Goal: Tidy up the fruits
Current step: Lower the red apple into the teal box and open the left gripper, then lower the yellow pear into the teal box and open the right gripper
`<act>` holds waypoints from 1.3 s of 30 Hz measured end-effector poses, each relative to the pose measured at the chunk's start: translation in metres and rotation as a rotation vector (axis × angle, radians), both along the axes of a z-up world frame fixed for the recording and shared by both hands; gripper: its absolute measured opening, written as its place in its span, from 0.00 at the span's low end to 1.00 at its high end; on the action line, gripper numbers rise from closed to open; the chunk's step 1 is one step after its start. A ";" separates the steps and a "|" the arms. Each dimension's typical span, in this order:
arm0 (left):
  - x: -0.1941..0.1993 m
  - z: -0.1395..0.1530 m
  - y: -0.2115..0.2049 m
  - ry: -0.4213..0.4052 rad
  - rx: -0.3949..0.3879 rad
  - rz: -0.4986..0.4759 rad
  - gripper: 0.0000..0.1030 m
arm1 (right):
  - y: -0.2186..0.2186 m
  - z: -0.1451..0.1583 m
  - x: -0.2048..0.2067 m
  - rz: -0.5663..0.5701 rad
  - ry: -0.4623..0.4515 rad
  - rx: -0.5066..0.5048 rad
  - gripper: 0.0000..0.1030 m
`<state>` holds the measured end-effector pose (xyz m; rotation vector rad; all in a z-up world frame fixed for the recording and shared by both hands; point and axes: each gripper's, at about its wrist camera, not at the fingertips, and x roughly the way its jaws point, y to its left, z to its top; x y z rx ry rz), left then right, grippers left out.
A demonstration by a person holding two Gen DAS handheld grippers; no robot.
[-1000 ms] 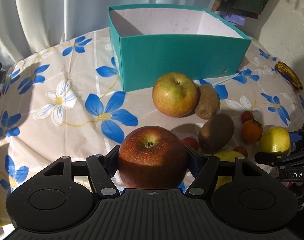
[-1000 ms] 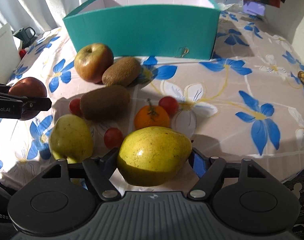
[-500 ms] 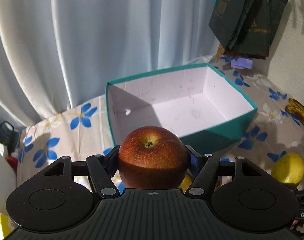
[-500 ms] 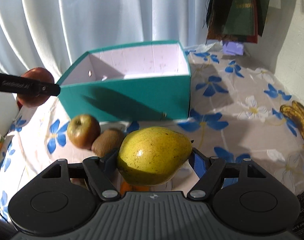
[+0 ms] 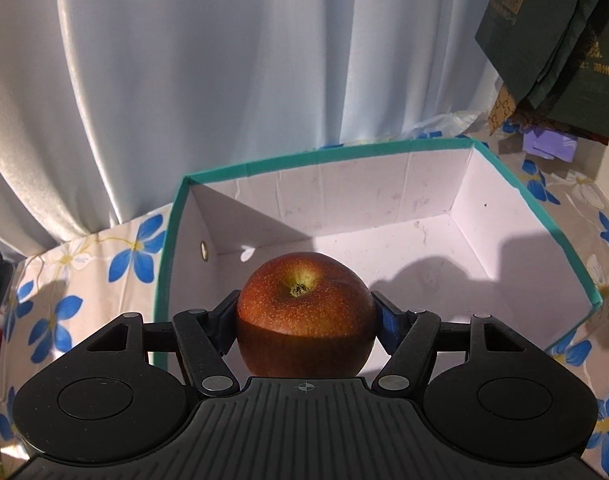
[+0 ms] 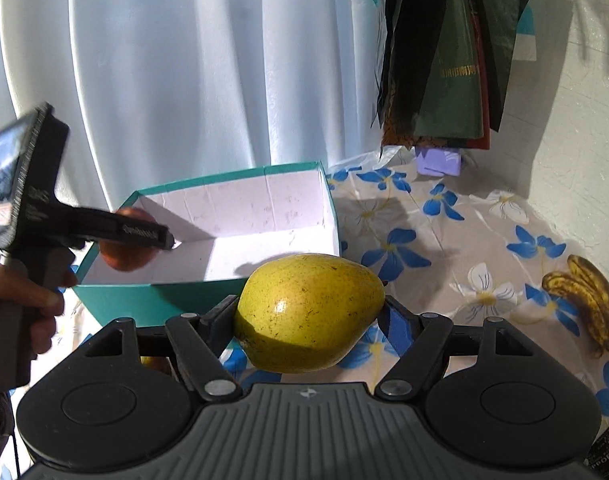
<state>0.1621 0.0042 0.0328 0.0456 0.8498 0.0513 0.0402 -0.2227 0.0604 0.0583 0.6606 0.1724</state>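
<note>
My left gripper (image 5: 306, 316) is shut on a red apple (image 5: 304, 314), stem end up, held over the near left part of the teal box (image 5: 384, 150) with its bare white inside. The right wrist view shows that same left gripper (image 6: 144, 236) with the red apple (image 6: 126, 240) above the box's (image 6: 208, 292) left corner, a hand (image 6: 20, 292) on its handle. My right gripper (image 6: 310, 312) is shut on a yellow-green pear (image 6: 308, 312) lying sideways, in the air in front of the box's right end.
A flowered cloth (image 6: 444, 240) covers the table. Spotted bananas (image 6: 584, 300) lie at the right. A white curtain (image 5: 224, 80) hangs close behind the box, dark green bags (image 6: 444, 60) hang at the back right, and a wall (image 6: 576, 100) stands on the right.
Both grippers rose from the fruit pile toward the box. The left one carried the red apple forward over the box's rim; the right one lifted the pear and tilted upward.
</note>
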 end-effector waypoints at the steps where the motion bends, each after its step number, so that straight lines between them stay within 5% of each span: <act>1: 0.005 -0.005 -0.001 0.016 0.001 0.003 0.70 | 0.000 0.000 0.003 -0.001 -0.002 0.000 0.73; 17: 0.033 -0.047 0.006 0.174 -0.017 0.052 0.70 | 0.001 0.001 0.034 0.003 0.000 0.028 0.73; 25: 0.028 -0.036 0.005 0.133 -0.015 0.048 0.74 | 0.004 0.002 0.042 0.007 -0.001 0.024 0.73; 30: 0.001 -0.010 -0.001 0.049 -0.010 0.045 0.95 | 0.006 0.004 0.047 0.013 -0.008 0.017 0.73; 35: -0.037 0.024 0.006 -0.061 -0.016 0.084 0.98 | 0.011 0.007 0.056 0.018 -0.024 0.008 0.73; 39: -0.051 0.029 0.018 -0.055 0.011 0.152 0.99 | 0.021 0.008 0.066 0.046 -0.043 -0.005 0.73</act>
